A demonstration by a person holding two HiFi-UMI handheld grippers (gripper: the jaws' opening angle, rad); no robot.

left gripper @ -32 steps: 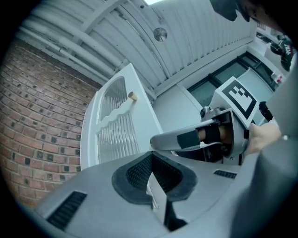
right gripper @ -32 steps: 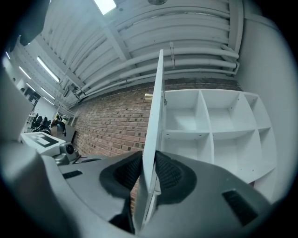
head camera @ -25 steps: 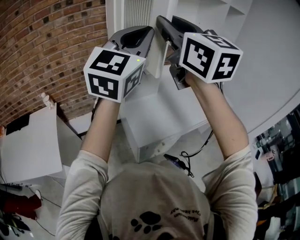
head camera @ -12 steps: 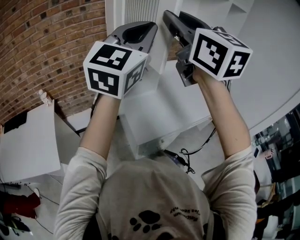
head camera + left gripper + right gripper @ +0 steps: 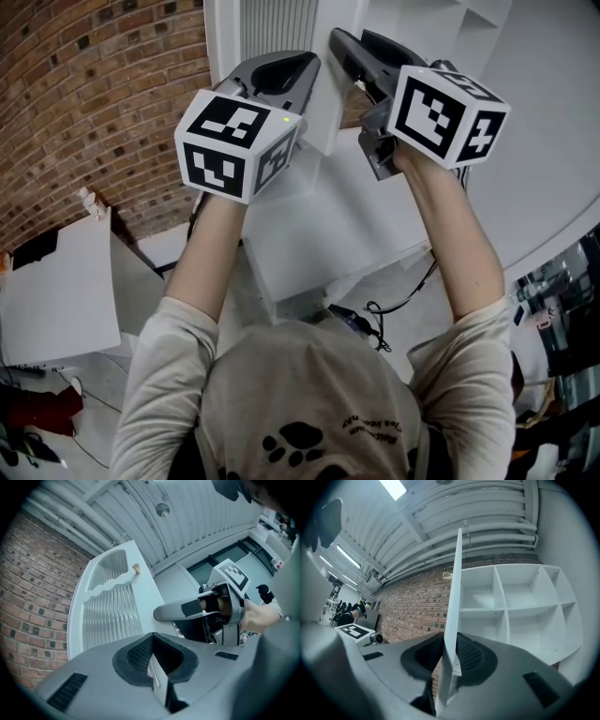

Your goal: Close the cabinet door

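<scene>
The white cabinet door [image 5: 324, 111] stands open, hanging between my two grippers. Seen from the left gripper view, the door [image 5: 110, 603] has ribbed glass and a small knob [image 5: 136, 567]. My left gripper [image 5: 157, 667] is shut on a thin white edge of that door. The right gripper view looks at the door [image 5: 453, 606] edge-on, with my right gripper [image 5: 449, 660] shut on it. The open white shelving [image 5: 520, 606] of the cabinet lies to the right of the door. In the head view both grippers, left [image 5: 298, 67] and right [image 5: 345, 42], are held up side by side.
A brick wall [image 5: 103, 94] runs along the left. A low white cabinet box [image 5: 328, 234] sits below my arms, with cables [image 5: 375, 314] on the floor beside it. A white board [image 5: 56, 300] stands at lower left. A curved white surface [image 5: 553, 141] fills the right.
Both grippers have shifted a little to the right in the head view, taking the door edge along. Their grip looks the same.
</scene>
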